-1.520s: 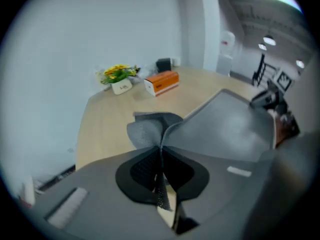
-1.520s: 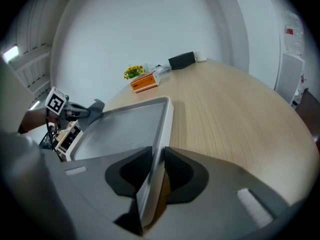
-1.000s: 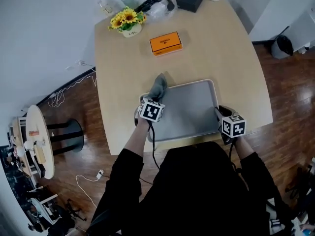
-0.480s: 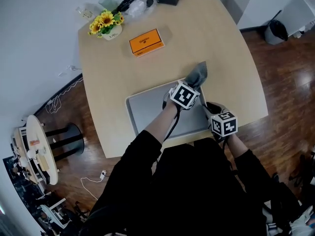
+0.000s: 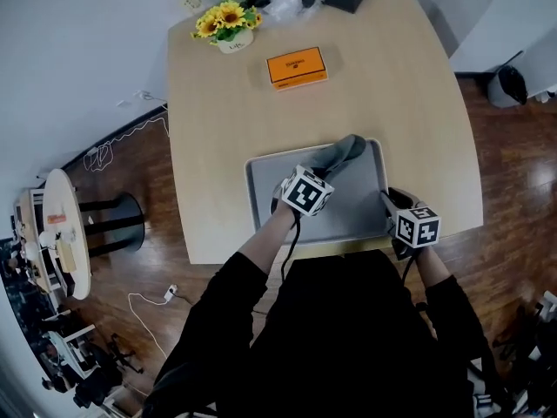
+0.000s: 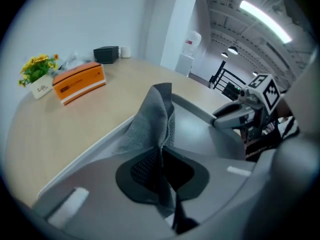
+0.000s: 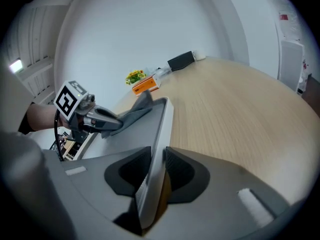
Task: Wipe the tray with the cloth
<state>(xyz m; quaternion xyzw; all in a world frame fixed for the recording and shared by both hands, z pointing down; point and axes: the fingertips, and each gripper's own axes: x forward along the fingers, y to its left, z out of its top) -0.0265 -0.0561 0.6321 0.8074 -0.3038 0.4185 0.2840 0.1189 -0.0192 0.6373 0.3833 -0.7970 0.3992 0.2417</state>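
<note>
At the lower middle of the head view, the tray (image 5: 359, 209) lay on the table (image 5: 400, 85), close to its near edge. The left gripper (image 6: 161, 166) had its jaws pressed together on a fold of the grey cloth (image 6: 152, 119). The cloth's loose end trailed over the tray's floor toward the upper rim, presumably so it could be dragged across the surface. At the tray's right rim the right gripper (image 7: 156, 171) straddled the edge, pads against both sides, likely to keep the tray from sliding under the wiping; its jaws were opening. An orange box (image 5: 296, 66) sat well apart, higher in the frame.
</note>
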